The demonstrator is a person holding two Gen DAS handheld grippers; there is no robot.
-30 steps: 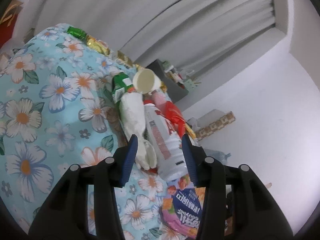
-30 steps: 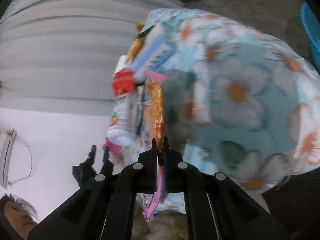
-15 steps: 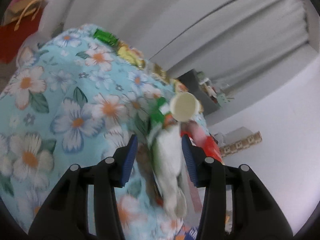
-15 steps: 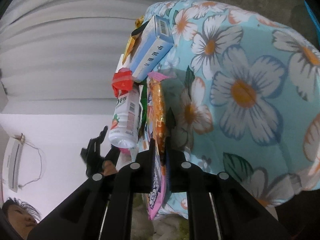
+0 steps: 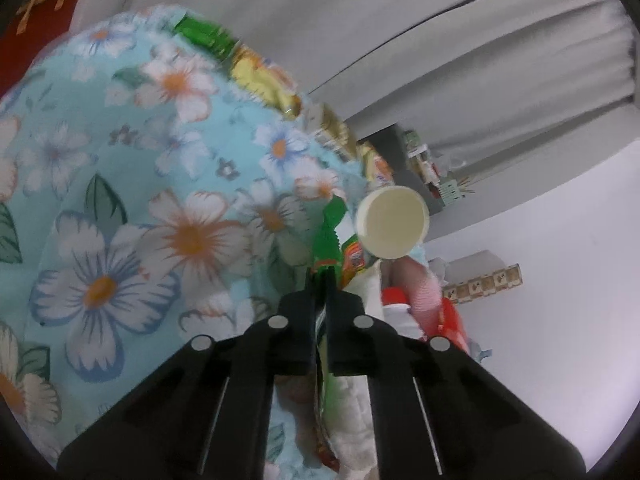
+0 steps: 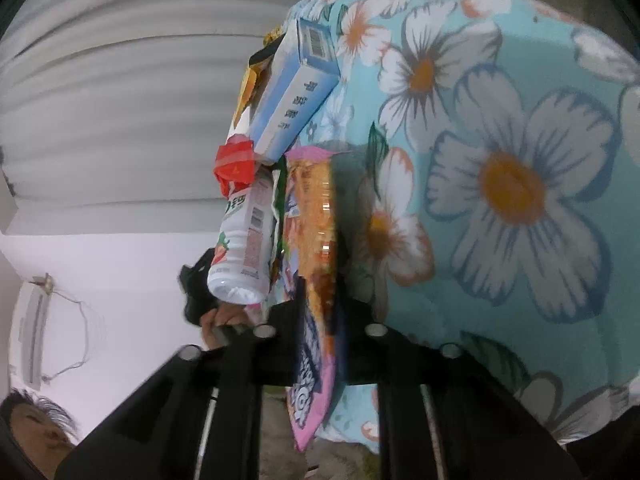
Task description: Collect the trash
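Trash collection is under way but far from finished — wrappers, a white bottle (image 6: 244,248), a blue carton (image 6: 296,96) and a cream cup (image 5: 393,222) lie along the edge of the flowered tablecloth (image 5: 120,184). On the left, the left gripper (image 5: 320,280) has just been closing and now pinches a green wrapper (image 5: 327,236) at the cloth's edge, its jaws pressed together on the thin film, the tool tilted downward toward the table. On the right, the right gripper (image 6: 320,308) grips a pink-and-orange snack packet (image 6: 314,240) — jaws nearly together on it, the packet hanging through them below the table's edge. A hand (image 6: 220,320) holds the other tool beyond.
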